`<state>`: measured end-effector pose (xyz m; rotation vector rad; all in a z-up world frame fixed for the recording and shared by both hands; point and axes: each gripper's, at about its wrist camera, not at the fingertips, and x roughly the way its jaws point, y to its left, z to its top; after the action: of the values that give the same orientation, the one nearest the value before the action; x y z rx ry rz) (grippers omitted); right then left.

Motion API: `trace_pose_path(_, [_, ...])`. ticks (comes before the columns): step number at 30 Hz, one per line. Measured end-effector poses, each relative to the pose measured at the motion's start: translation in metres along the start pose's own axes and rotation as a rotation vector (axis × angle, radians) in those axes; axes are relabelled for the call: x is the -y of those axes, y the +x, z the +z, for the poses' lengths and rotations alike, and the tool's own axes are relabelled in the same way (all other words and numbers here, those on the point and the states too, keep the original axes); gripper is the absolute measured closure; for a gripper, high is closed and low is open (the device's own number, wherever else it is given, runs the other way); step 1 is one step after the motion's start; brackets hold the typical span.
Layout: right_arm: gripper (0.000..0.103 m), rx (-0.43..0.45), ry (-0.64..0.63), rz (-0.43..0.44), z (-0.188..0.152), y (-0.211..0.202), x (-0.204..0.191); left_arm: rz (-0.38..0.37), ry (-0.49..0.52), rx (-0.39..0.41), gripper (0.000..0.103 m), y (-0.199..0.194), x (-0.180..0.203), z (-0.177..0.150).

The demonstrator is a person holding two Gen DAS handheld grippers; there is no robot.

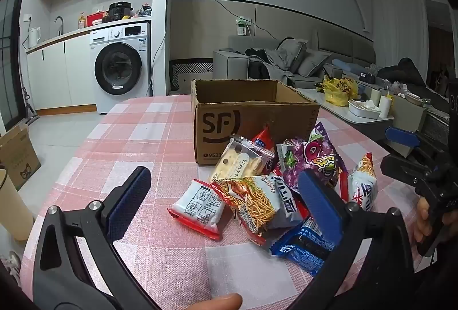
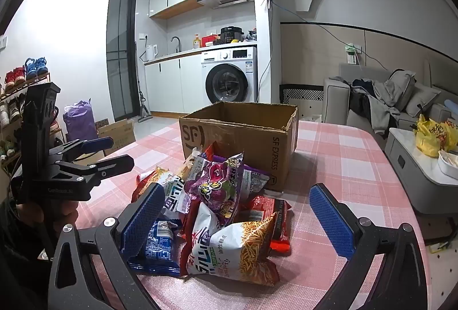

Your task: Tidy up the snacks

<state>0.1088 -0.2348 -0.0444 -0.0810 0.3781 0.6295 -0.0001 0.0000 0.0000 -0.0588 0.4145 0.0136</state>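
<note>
Both grippers, left gripper (image 1: 226,198) and right gripper (image 2: 243,212), are hanging released over snack packets (image 2: 229,241) (cardboard box (image 2: 246,132) just beyond).

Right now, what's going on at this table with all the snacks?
A person holds two-finger tongs in each hand over a pile of snack packets on the pink checked tablecloth. Both the left tongs and right tongs are open and empty. The open brown cardboard box stands just behind the pile; none of the packets is lifted.
</note>
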Motion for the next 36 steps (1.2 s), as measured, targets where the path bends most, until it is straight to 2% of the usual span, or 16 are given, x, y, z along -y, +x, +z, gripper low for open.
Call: trace_pose_path(36, [0.000,-0.006,0.000,-0.001,-0.0001,0.0006,0.0003,0.004,0.010,-0.001,0.001,0.0001,0.0003,0.0001])
